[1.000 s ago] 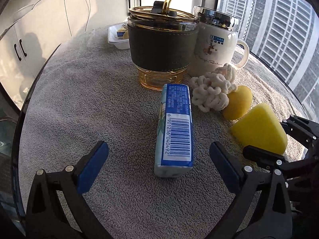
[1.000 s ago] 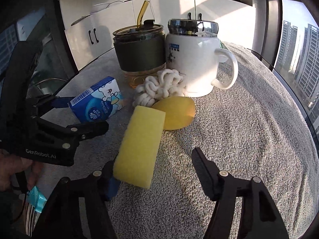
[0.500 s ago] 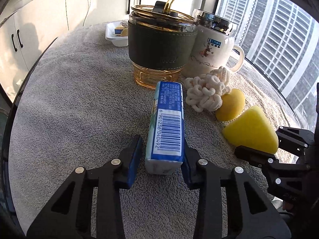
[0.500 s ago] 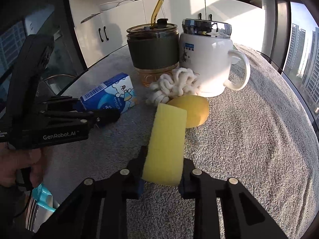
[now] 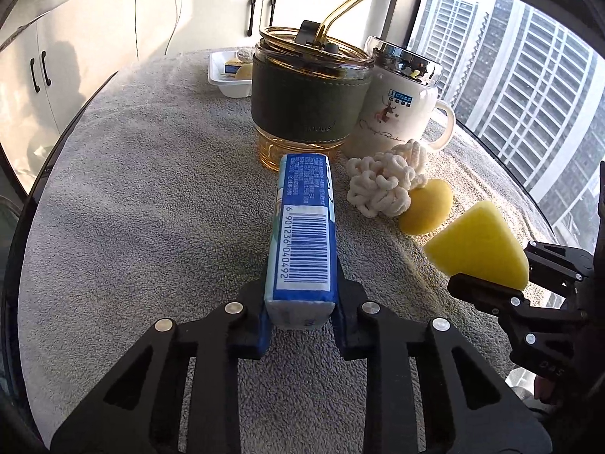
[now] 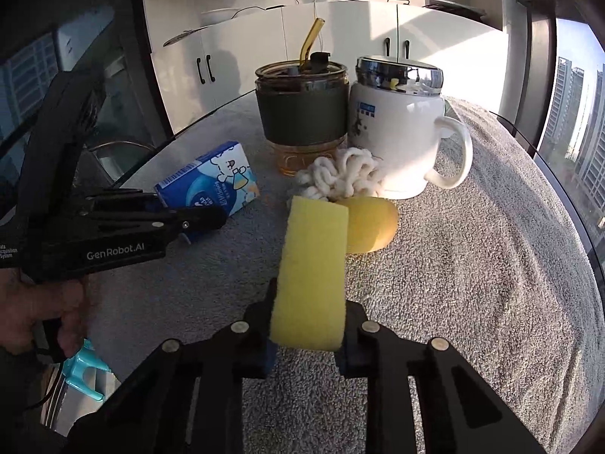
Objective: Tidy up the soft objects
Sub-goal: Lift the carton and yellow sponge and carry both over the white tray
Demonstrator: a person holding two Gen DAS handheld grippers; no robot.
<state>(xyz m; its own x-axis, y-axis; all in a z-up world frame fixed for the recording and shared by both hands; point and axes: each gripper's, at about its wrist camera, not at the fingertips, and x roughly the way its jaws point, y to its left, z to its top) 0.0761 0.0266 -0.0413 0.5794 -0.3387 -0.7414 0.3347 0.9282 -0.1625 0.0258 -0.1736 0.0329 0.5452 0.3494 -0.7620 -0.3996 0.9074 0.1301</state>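
The left gripper point(image 5: 301, 321) is closing on the blue tissue pack point(image 5: 304, 234), with the pack's near end already squeezed between the blue pads; the pack is pointing away toward twelve o'clock in the left wrist view, its barcode face up. The right gripper point(image 6: 305, 340) is pinching the near end of the yellow sponge block point(image 6: 312, 276), jaws pressed in as far as the sponge lets them, and the block is standing out toward twelve o'clock from the fingers. In the left wrist view that same sponge is showing at about three o'clock, with the right tool's black frame under it.

Both grabs are looking finished or nearly so, but nothing is appearing sorted yet. The white knotted rope ball point(image 5: 382, 185) and the yellow rounded sponge point(image 5: 427, 206) are lying untouched on the grey towel point(image 5: 143, 204), touching each other, at about one o'clock from the tissue pack, just in front of the white mug point(image 5: 397, 113) and the amber tumbler point(image 5: 310, 102) with its dark sleeve. A small white tray point(image 5: 227, 75) is sitting at the far edge, around eleven o'clock, with a few small items in it; whether it is the intended destination cannot be told.

Judging by this, the task is sitting at an early stage: two soft things are in hand and waiting to be carried off, two more are waiting on the towel, and no gathering place is being filled so far.
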